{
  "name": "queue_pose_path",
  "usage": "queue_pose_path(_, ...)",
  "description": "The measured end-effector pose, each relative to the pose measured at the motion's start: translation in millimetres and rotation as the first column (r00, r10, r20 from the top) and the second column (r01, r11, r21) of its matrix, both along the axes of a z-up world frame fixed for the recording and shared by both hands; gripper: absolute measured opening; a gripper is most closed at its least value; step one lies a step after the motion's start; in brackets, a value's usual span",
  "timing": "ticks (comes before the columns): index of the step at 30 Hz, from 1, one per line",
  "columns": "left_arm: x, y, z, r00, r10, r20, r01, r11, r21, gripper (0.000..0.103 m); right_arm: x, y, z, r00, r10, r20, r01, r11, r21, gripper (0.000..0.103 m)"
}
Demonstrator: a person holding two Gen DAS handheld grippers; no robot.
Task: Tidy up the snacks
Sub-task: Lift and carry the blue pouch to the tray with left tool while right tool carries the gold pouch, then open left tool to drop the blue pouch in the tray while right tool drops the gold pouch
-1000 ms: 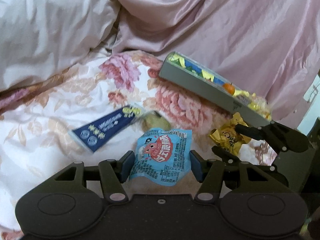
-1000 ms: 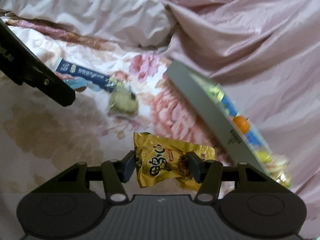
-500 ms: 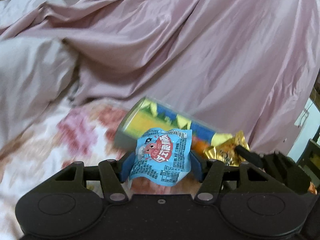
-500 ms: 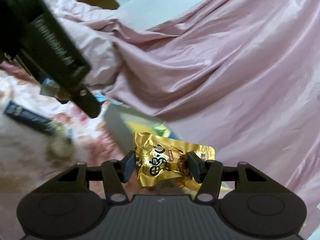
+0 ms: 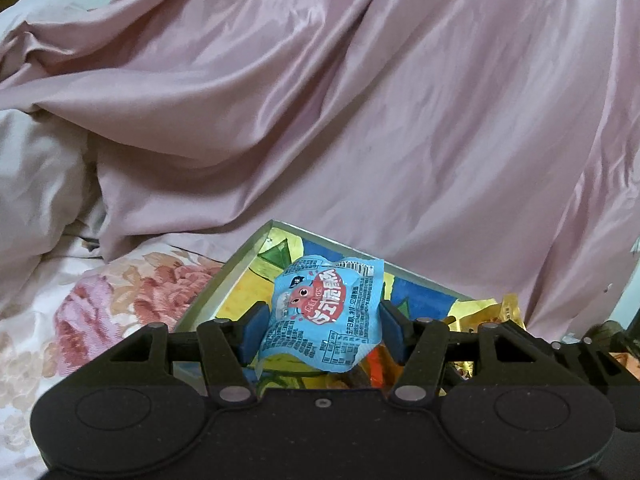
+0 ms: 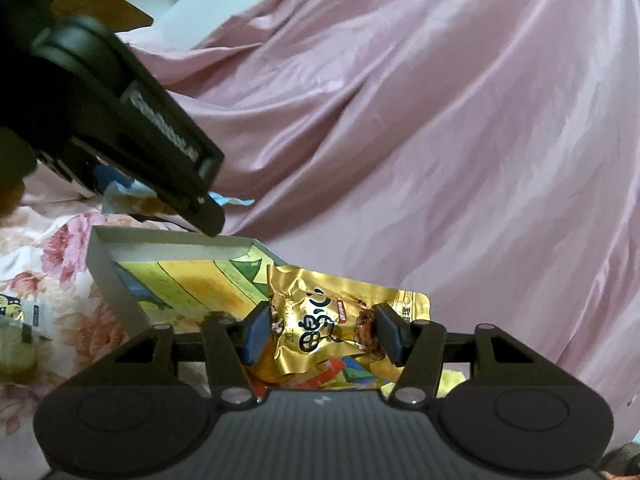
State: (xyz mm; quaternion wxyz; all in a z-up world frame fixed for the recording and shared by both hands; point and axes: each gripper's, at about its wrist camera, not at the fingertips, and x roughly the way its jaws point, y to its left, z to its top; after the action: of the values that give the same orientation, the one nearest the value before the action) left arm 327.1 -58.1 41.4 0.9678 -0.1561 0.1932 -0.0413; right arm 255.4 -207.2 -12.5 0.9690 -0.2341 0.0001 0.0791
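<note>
My left gripper (image 5: 320, 330) is shut on a light blue snack packet (image 5: 324, 316) with a red cartoon label, held above the open grey box (image 5: 216, 284). The box's floor is printed in yellow, blue and green. My right gripper (image 6: 322, 332) is shut on a gold foil snack packet (image 6: 340, 316), also over the box (image 6: 116, 280). In the right wrist view the left gripper's black body (image 6: 120, 120) hangs above the box's far left corner. The gold packet (image 5: 508, 312) shows at the right of the left wrist view.
A pink satin quilt (image 5: 360, 100) rises right behind the box. The floral bedsheet (image 5: 100, 300) lies to its left. A green-wrapped snack (image 6: 16, 352) and a blue packet (image 6: 12, 308) lie on the sheet at the left edge of the right wrist view.
Both grippers have lifted off the sheet and carried their packets up and over to the box. The loose snacks on the sheet have slid out of the left wrist view.
</note>
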Motion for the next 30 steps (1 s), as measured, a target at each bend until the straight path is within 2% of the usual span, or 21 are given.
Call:
queue_pose_path(14,19.7,-8.2,-14.1,0.995,0.045,-0.084,-0.046,0.999,-0.010,0.063,24.2,-15.2,3.5,0.996,0.020,-0.090,-0.011,0.995,0.099,0.061)
queue_pose_path(17,22.5,-9.3,-13.3,0.993,0.049,-0.108,-0.050,0.999,-0.007,0.064,26.5,-17.3,6.0,0.995,0.030,-0.097,-0.019,0.994,0.107,0.066)
queue_pose_path(19,20.6,-10.1,-12.3,0.994,0.051,-0.097,-0.051,0.999,0.003,0.075,28.2,-17.0,6.5,0.994,0.034,-0.101,-0.023,0.994,0.111,0.078)
queue_pose_path(22,14.9,-10.2,-7.7,0.995,0.057,-0.078,-0.056,0.998,0.017,0.082,26.3,-18.5,7.3,0.994,0.044,-0.097,-0.032,0.992,0.120,0.087)
queue_pose_path(24,10.8,-8.9,-3.9,0.996,0.059,-0.071,-0.057,0.998,0.020,0.083,23.3,-20.8,9.0,0.995,0.044,-0.089,-0.032,0.992,0.125,0.091)
queue_pose_path(27,1.2,-5.4,2.8,0.996,0.075,-0.051,-0.073,0.997,0.025,0.097,17.9,-21.1,12.3,0.996,0.049,-0.071,-0.038,0.989,0.143,0.098)
queue_pose_path(30,-11.6,-1.1,11.8,0.995,0.097,-0.017,-0.096,0.995,0.026,0.101,9.2,-20.3,16.3,0.998,0.055,-0.042,-0.048,0.988,0.149,0.102)
